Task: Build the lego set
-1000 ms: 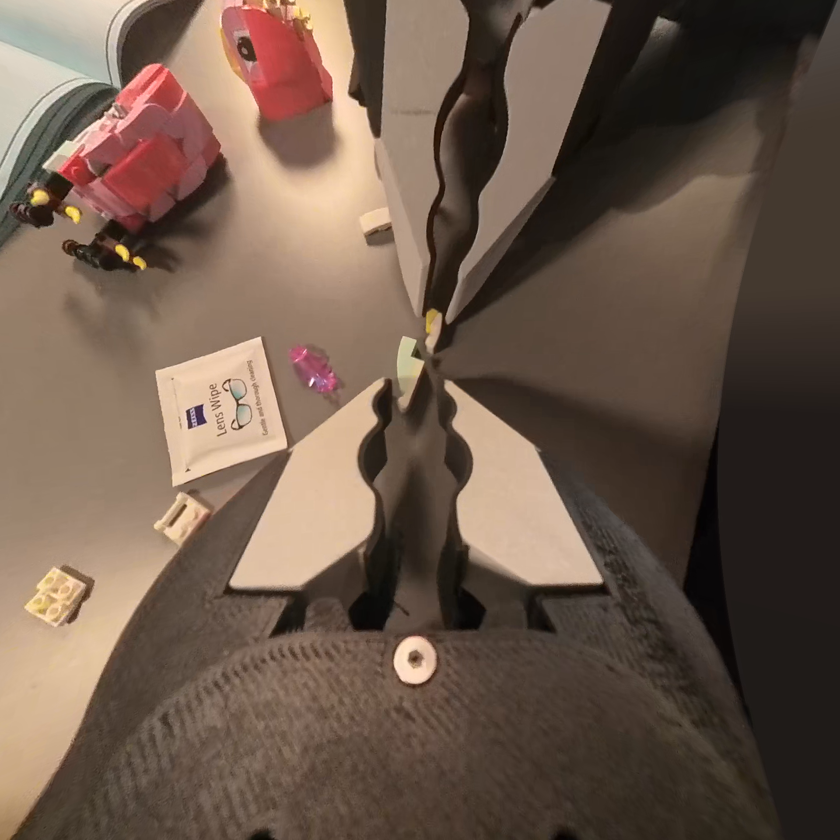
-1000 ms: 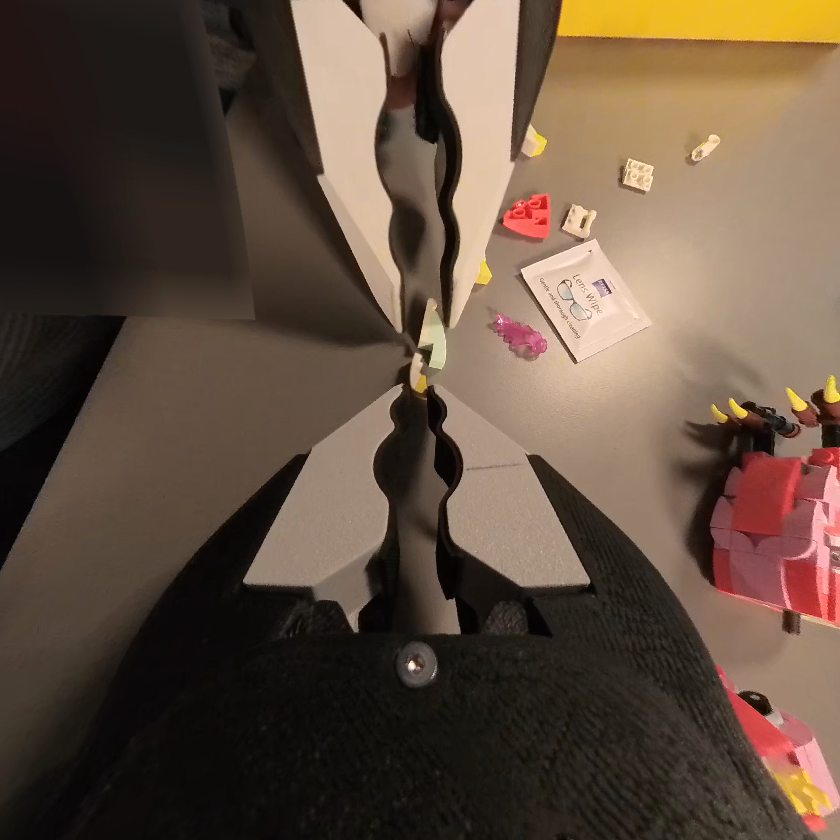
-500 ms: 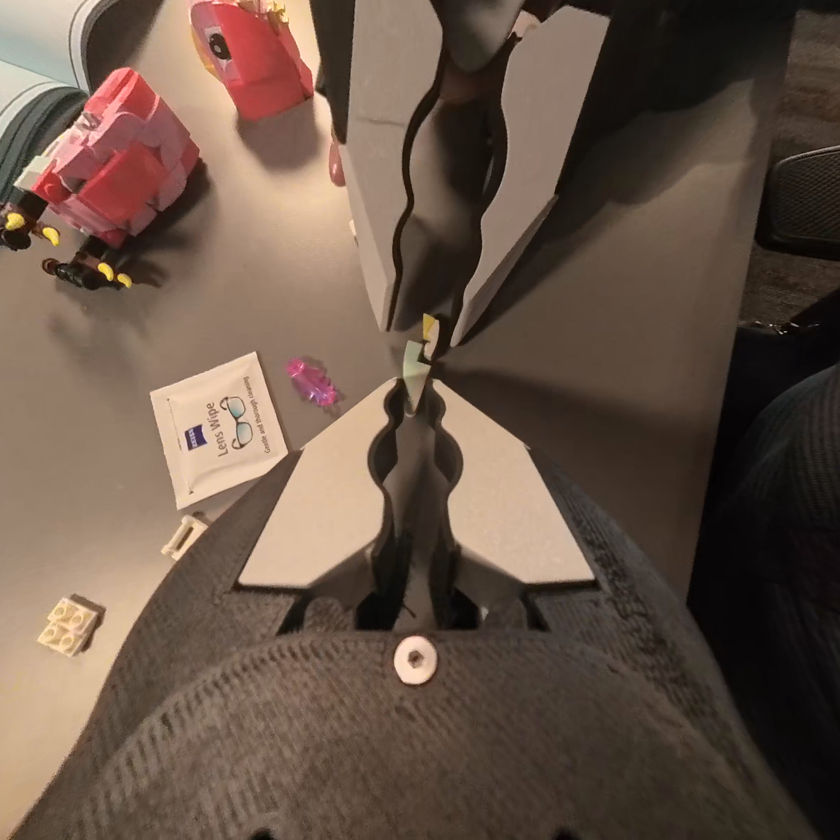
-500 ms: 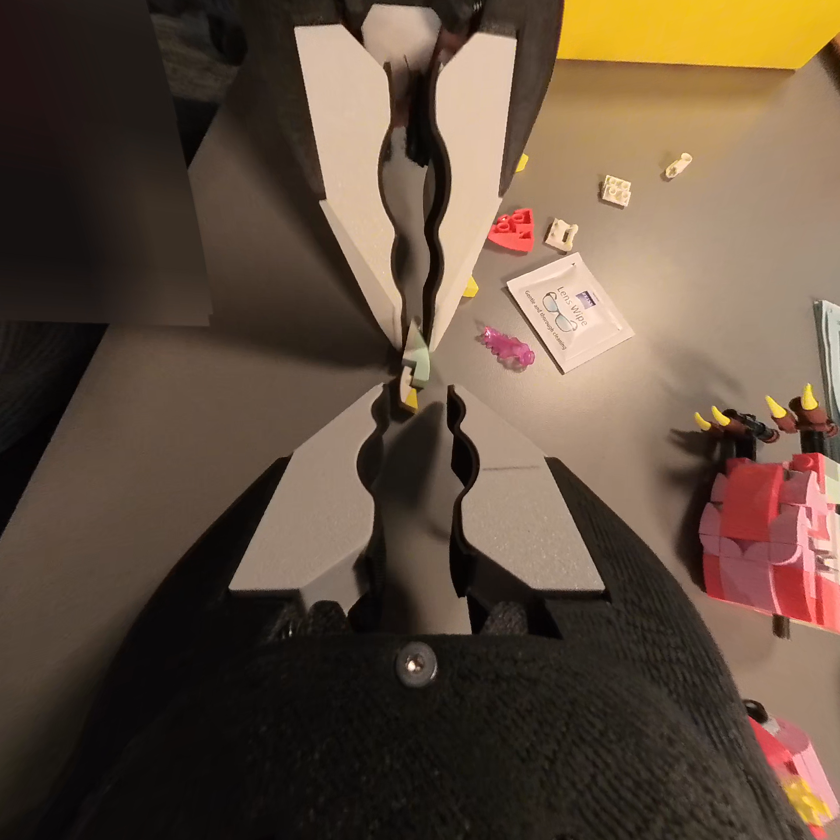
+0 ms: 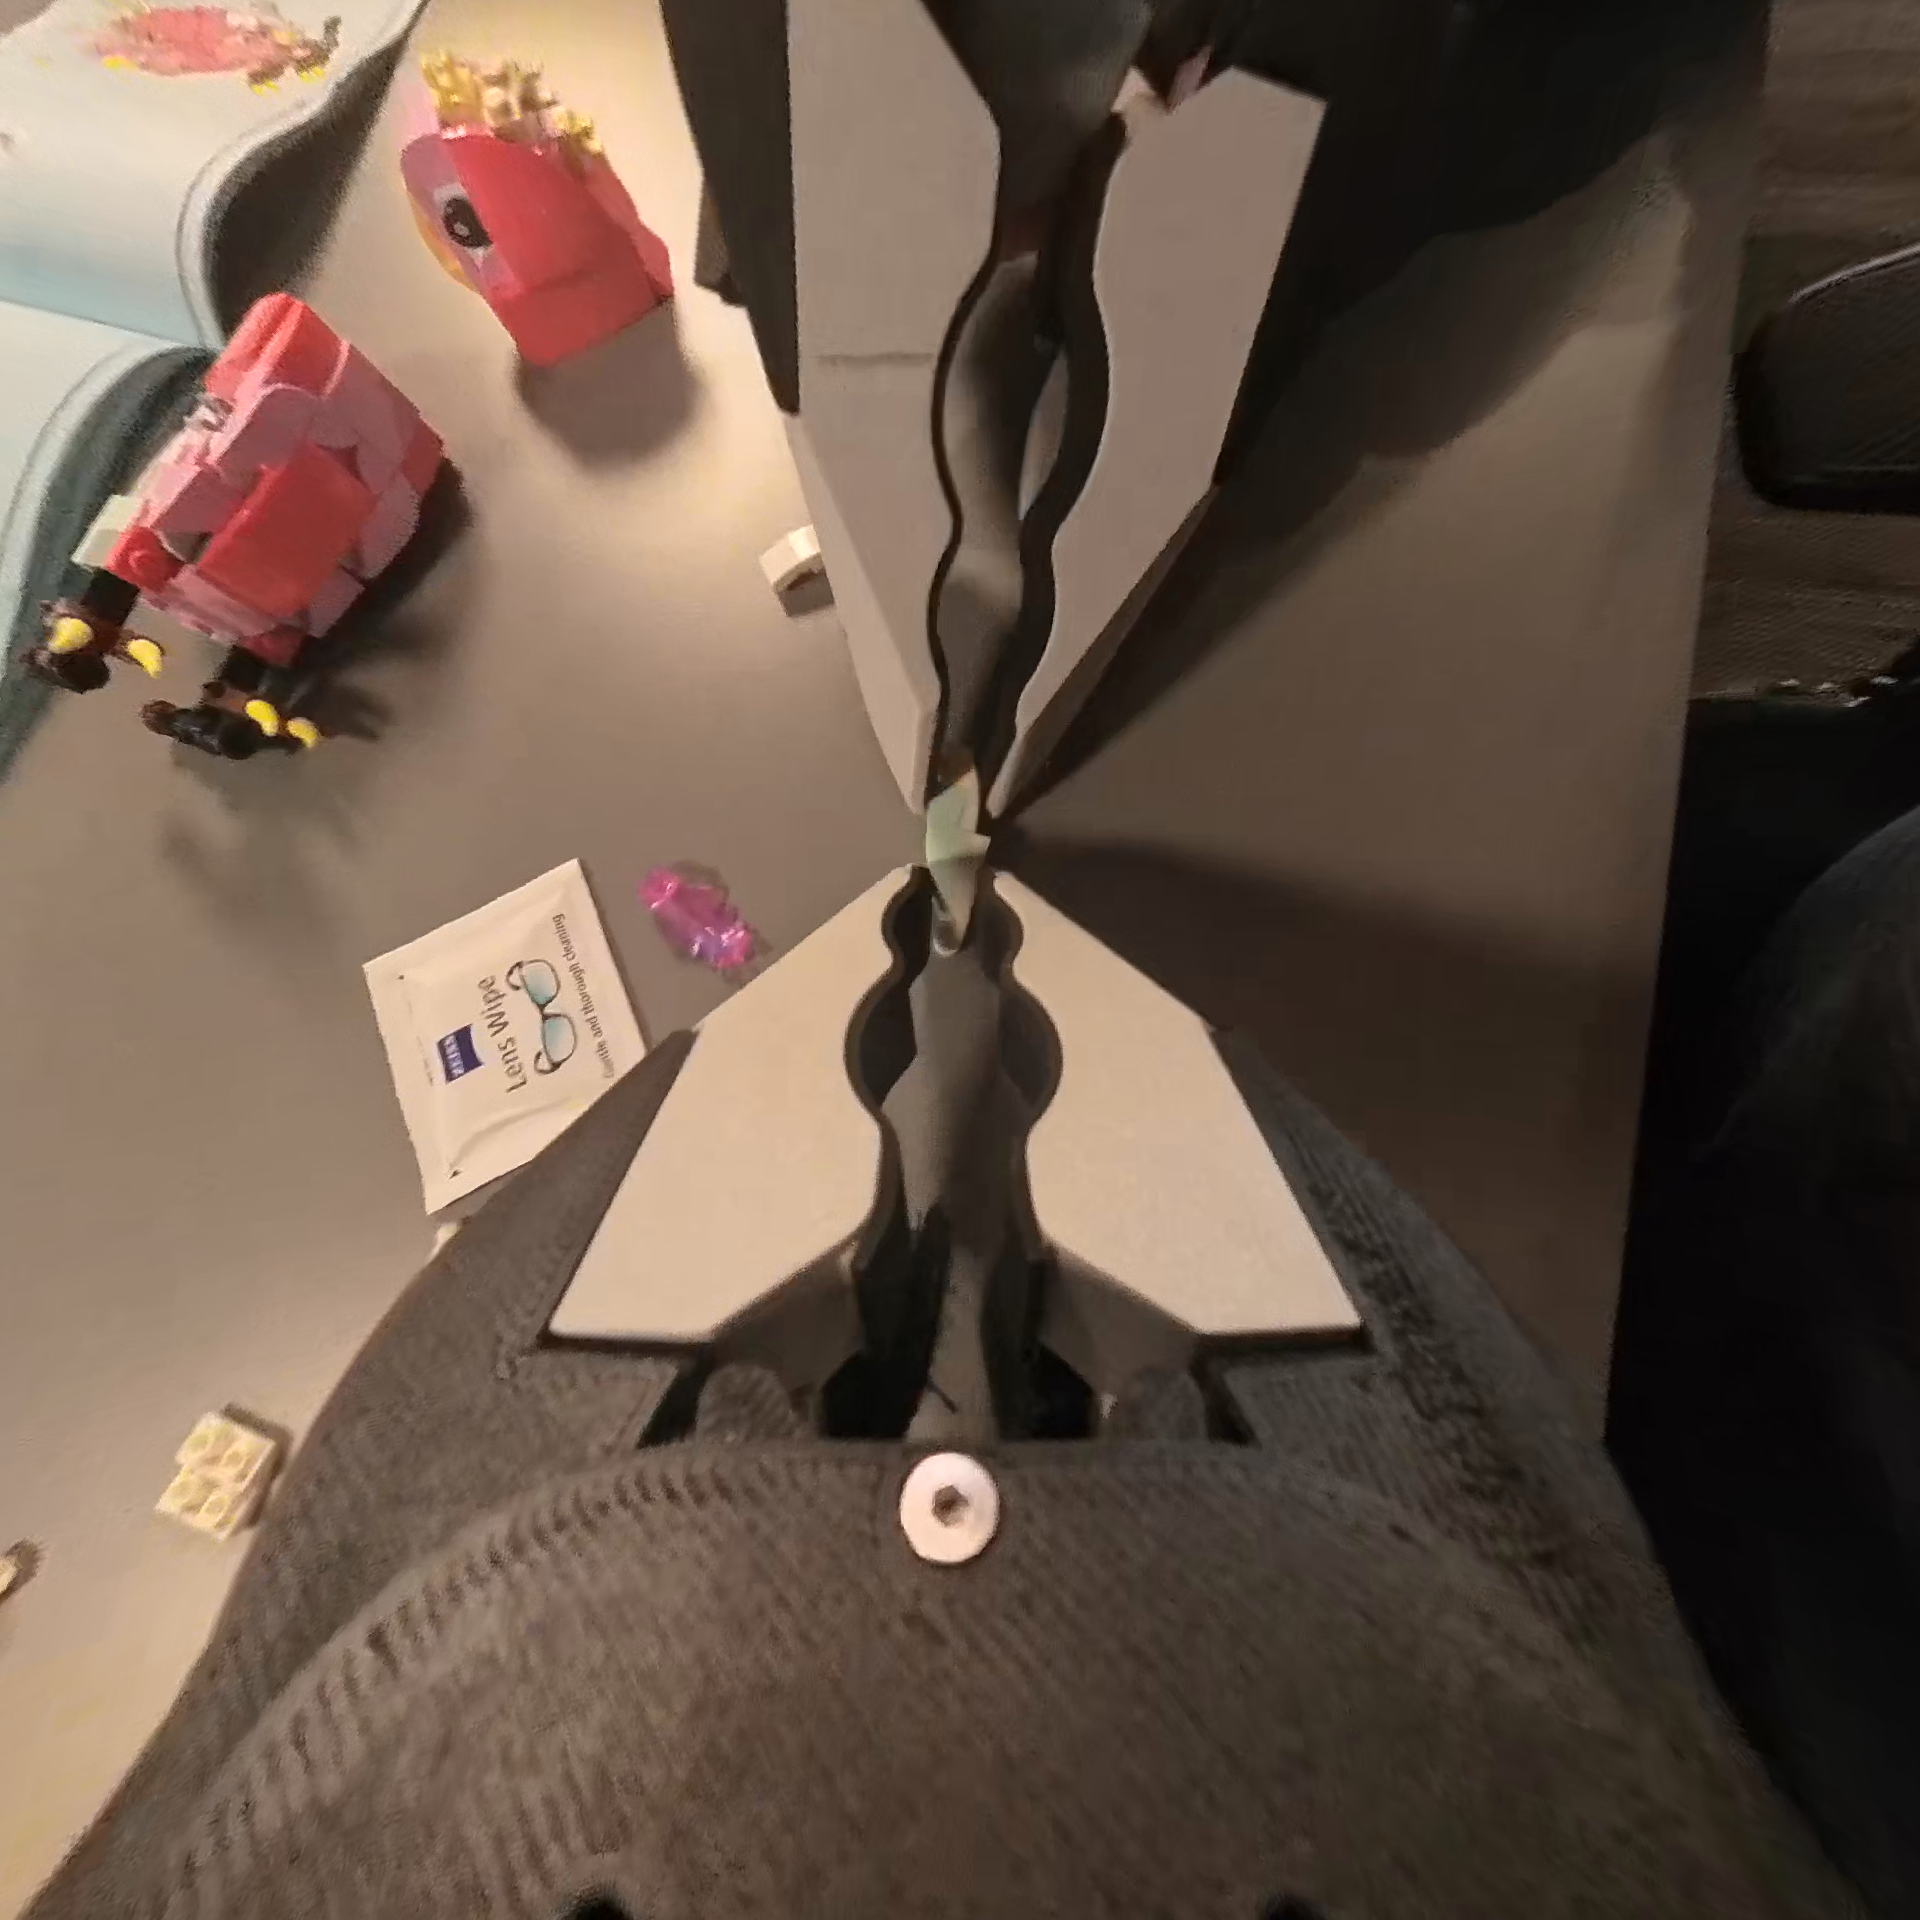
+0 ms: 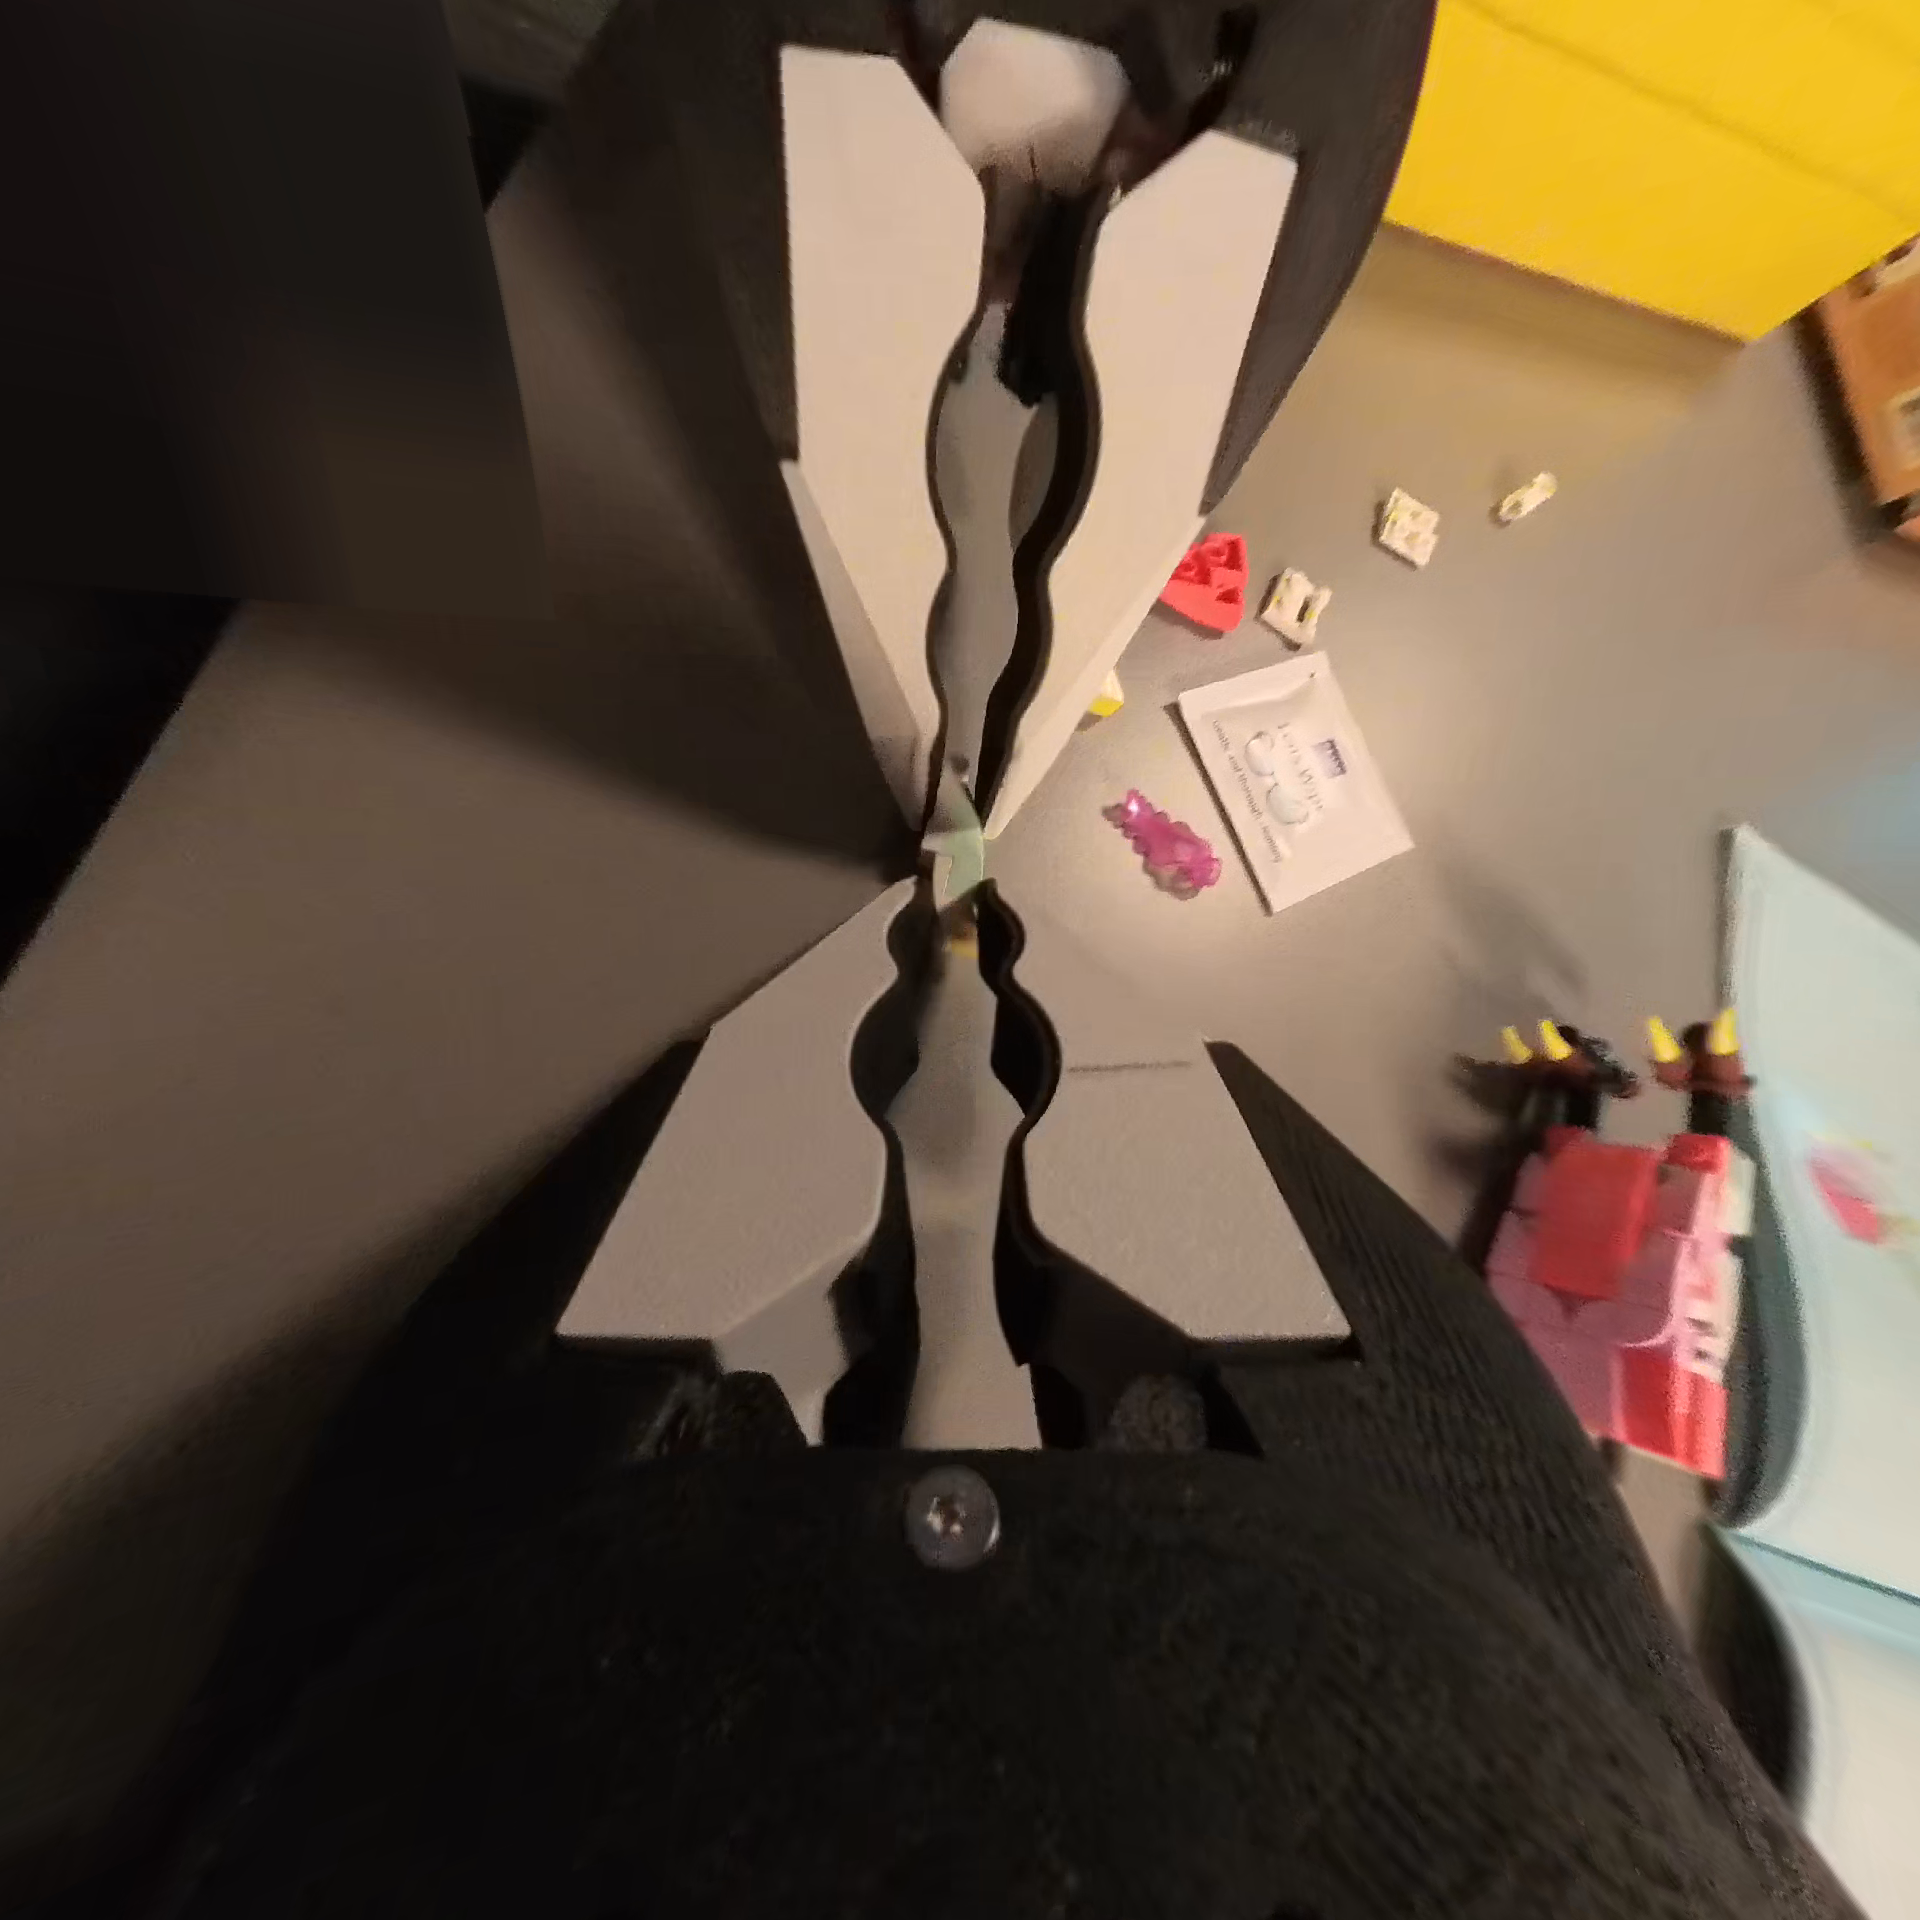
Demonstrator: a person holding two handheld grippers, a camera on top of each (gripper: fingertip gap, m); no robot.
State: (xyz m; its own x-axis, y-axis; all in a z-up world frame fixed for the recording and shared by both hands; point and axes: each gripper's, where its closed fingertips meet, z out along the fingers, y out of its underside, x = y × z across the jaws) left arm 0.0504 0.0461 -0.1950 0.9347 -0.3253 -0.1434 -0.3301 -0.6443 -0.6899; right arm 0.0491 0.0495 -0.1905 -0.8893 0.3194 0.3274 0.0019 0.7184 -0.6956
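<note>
Currently I note left gripper (image 5: 951, 894) and right gripper (image 6: 951, 914) tip-to-tip, both clamped on small pale-green plastic piece (image 5: 951, 842). Risk: opposing pull or twist flicks piece onto grey tabletop (image 5: 312, 831).

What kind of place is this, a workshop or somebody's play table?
Probably a hobby or office table used for toy-brick building: a pink and red brick model lies on it, with loose bricks, a wipe packet and a paper booklet.
</note>
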